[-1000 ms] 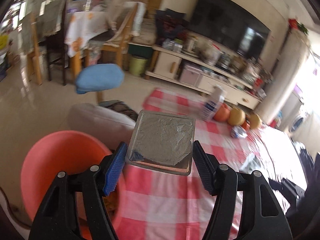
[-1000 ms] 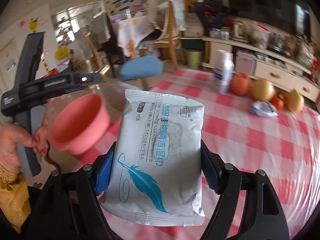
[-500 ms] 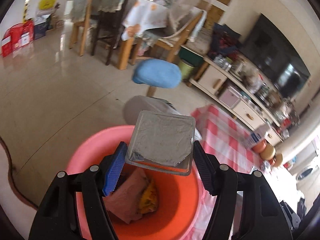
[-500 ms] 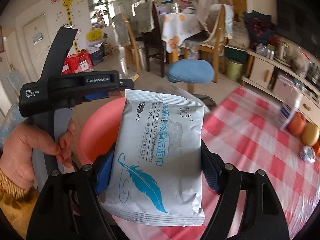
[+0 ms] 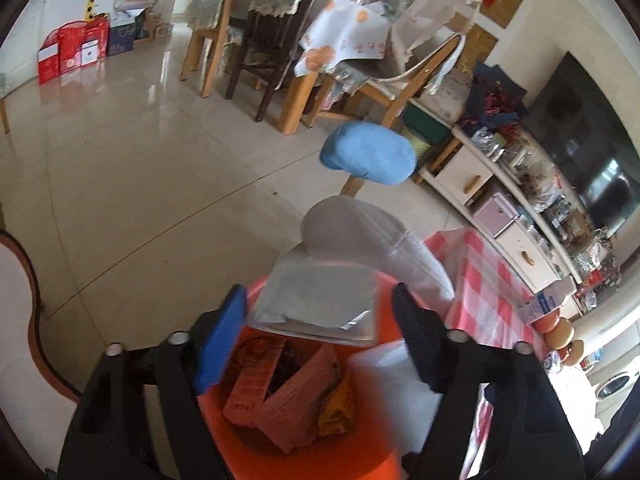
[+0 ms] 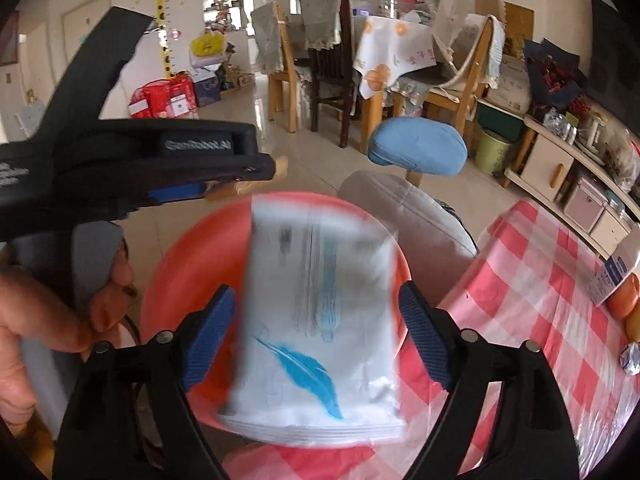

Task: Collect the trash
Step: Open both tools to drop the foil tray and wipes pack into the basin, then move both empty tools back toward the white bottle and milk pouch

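Wipes pack (image 6: 320,320) blurred mid-frame, foil tray (image 5: 320,296) lower centre, both loose between opening right gripper (image 6: 316,336) and left gripper (image 5: 316,336) over the bin (image 5: 360,452); could clip the rim and spill onto the cloth (image 6: 540,280).

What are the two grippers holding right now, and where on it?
Nothing is gripped. Jaws opening on both: the foil-topped tray leaves the left gripper, the wipes pack leaves the right gripper, over the red bin.
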Tool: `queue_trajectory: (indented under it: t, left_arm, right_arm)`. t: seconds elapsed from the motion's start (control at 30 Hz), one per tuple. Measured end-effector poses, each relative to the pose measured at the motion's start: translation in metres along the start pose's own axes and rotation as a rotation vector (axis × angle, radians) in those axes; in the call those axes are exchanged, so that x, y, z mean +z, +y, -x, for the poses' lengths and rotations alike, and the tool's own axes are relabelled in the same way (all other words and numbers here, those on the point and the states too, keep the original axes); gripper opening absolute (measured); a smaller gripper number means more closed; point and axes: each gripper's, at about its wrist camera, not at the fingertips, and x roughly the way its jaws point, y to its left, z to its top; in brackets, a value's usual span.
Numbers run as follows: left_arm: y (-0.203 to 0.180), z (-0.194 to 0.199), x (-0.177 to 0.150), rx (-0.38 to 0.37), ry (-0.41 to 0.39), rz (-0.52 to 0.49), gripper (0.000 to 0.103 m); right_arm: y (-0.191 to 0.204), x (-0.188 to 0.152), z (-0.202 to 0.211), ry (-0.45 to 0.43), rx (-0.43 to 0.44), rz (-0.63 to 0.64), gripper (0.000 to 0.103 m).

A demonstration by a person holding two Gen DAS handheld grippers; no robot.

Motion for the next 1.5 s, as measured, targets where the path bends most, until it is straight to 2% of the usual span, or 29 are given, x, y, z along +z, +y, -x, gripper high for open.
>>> queue_trajectory:
  t: [0.07, 0.2, 0.47, 0.73, 1.03, 1.5]
  left_arm:
    - [-0.001, 0.0, 0.0, 0.028, -0.003, -0.016, 0.081]
    - [-0.011, 0.004, -0.001, 0.044, -0.013, -0.051, 0.09]
    - [-0.049, 0.008, -0.011, 0.074, 0.001, -0.173, 0.091]
    - [-0.103, 0.016, -0.025, 0.068, -0.019, -0.324, 0.091]
    - [-0.157, 0.031, -0.043, 0.064, -0.059, -0.476, 0.091]
    - [-0.218, 0.045, -0.07, 0.043, -0.104, -0.625, 0.094]
  right_arm:
    - [-0.005, -0.004, 0.002, -0.008, -0.001, -0.032, 0.09]
    - [-0.018, -0.014, 0.021, -0.051, -0.029, -0.086, 0.091]
    - [-0.035, -0.04, 0.056, -0.071, -0.123, -0.071, 0.093]
    - [-0.058, -0.07, 0.081, -0.052, -0.155, -0.109, 0.093]
    - [-0.078, -0.091, 0.11, -0.082, -0.178, -0.139, 0.095]
    - [-0.098, -0.12, 0.147, -0.127, -0.225, -0.115, 0.097]
